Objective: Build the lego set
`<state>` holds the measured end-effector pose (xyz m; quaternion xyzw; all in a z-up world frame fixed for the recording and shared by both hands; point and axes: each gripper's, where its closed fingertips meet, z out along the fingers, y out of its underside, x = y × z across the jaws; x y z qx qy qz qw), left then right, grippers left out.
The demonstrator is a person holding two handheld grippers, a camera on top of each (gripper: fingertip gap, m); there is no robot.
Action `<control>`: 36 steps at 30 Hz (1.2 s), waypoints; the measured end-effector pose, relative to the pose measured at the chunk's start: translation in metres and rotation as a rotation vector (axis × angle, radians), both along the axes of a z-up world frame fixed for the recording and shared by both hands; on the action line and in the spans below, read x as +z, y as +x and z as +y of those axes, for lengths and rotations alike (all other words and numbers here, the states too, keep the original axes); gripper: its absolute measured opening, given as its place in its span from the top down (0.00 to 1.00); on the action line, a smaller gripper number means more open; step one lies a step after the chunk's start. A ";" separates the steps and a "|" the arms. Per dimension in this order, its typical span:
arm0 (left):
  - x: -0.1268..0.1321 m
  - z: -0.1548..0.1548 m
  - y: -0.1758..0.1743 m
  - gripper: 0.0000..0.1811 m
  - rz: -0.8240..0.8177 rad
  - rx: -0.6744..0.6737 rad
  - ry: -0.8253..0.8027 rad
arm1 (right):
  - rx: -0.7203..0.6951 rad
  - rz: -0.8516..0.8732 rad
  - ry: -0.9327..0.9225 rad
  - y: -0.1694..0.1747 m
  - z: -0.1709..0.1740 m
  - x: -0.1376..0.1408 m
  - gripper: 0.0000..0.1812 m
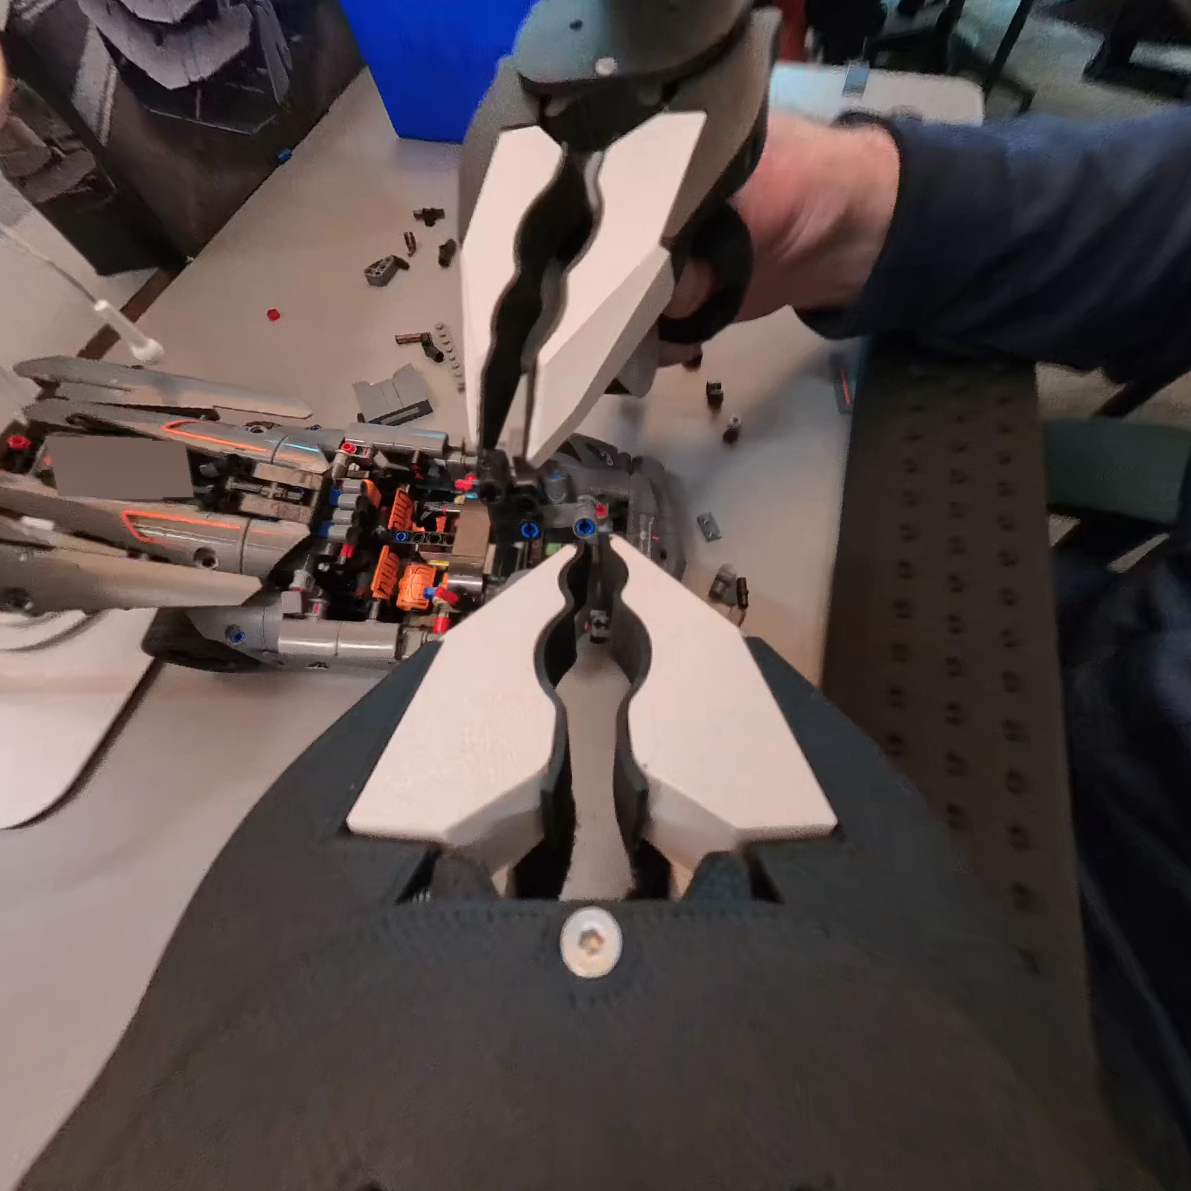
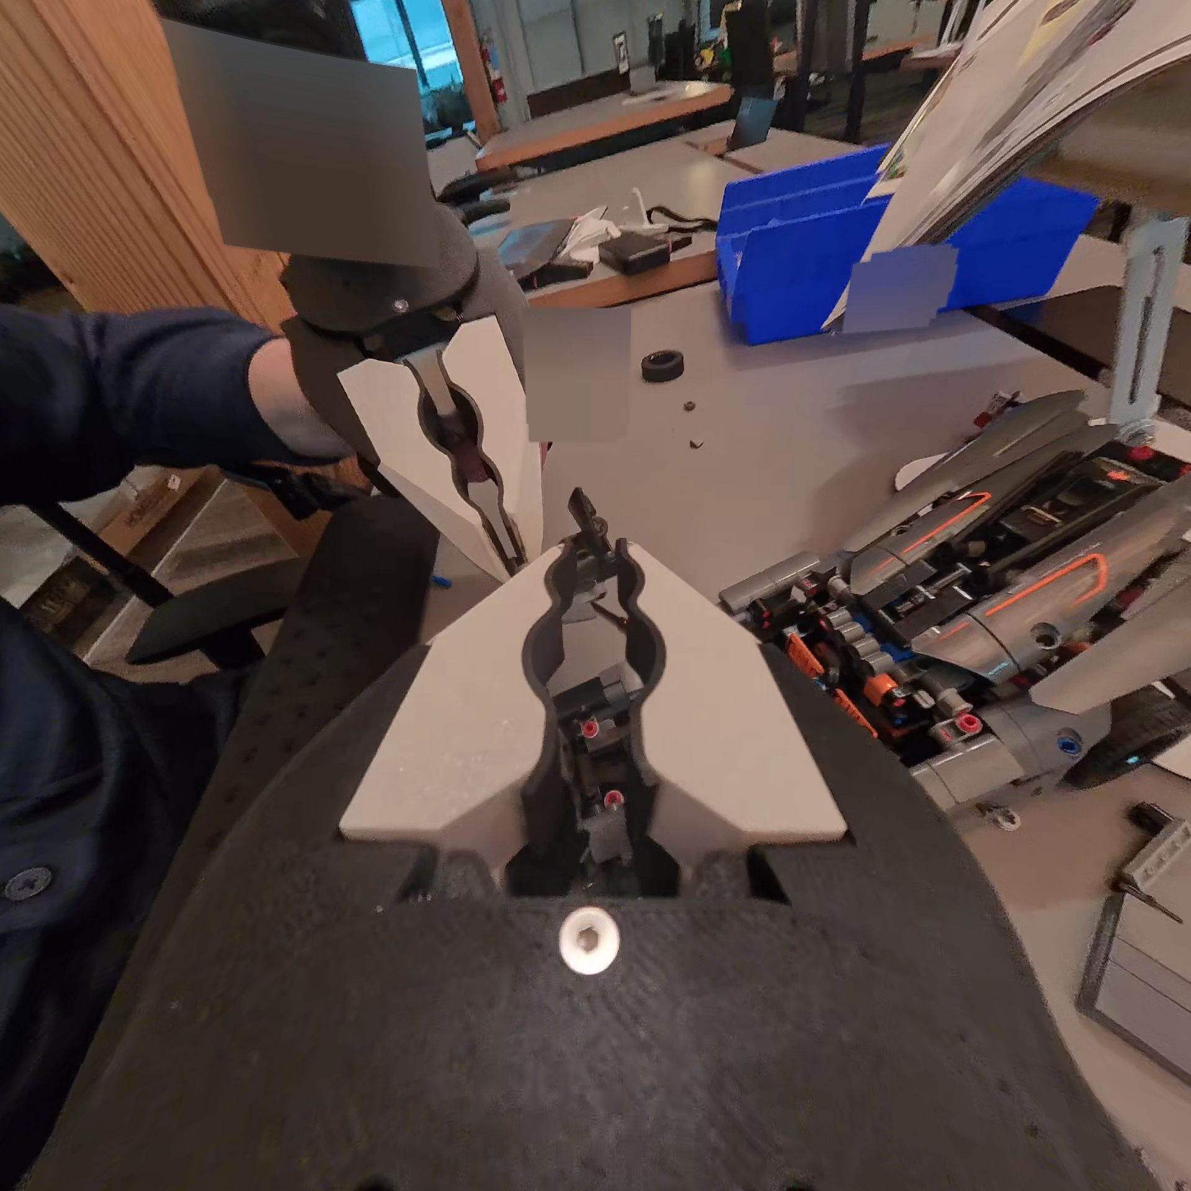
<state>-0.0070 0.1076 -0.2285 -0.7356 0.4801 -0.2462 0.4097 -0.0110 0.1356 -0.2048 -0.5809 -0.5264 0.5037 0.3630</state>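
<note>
Just beyond the left gripper's (image 1: 591,548) nearly touching white tips lies the grey, black and orange lego vehicle model (image 1: 271,535) on the pale table (image 1: 258,741). The right gripper (image 1: 506,454) pinches a small black lego piece (image 1: 493,474) against the model's near end.

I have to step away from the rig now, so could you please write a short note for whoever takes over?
Left gripper: jaws nearly shut on a thin black part at the near end of the car model.
Right gripper: jaws shut on a small black piece, tips down on the same end.
Done: grey body and orange-and-black middle section built.
Left: seat this piece; loose parts lie on the table.
</note>
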 end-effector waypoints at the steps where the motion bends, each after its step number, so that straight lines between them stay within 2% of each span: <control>1: 0.003 0.001 -0.001 1.00 -0.044 0.008 -0.030 | -0.012 0.016 -0.009 0.001 0.003 0.003 0.93; 5: 0.017 0.006 -0.006 1.00 -0.241 0.024 -0.167 | -0.037 0.030 -0.034 0.007 0.012 0.006 0.89; 8: 0.022 0.007 -0.009 1.00 -0.350 0.022 -0.274 | -0.001 0.017 -0.013 0.007 0.005 0.005 0.88; 14: 0.031 0.005 -0.006 1.00 -0.405 0.008 -0.277 | 0.078 -0.112 0.053 -0.006 -0.018 -0.019 0.86; 18: 0.035 0.002 0.001 1.00 -0.451 -0.012 -0.278 | 0.114 -0.101 0.060 -0.014 -0.029 -0.020 0.94; 20: 0.036 0.002 0.003 1.00 -0.464 -0.004 -0.276 | 0.142 -0.094 0.060 -0.015 -0.035 -0.019 0.99; 26: 0.042 0.008 0.000 0.99 -0.471 0.025 -0.224 | 0.159 -0.019 -0.032 -0.012 -0.033 -0.007 1.00; 29: 0.043 0.010 -0.007 0.94 -0.450 0.034 -0.165 | 0.138 0.067 -0.105 -0.006 -0.024 0.008 1.00; 31: 0.034 0.011 -0.011 0.91 -0.400 0.032 -0.168 | 0.123 0.119 -0.140 -0.001 -0.018 0.017 1.00; 36: 0.019 0.007 -0.002 0.89 -0.319 0.009 -0.173 | 0.134 0.208 -0.193 0.004 -0.016 0.032 1.00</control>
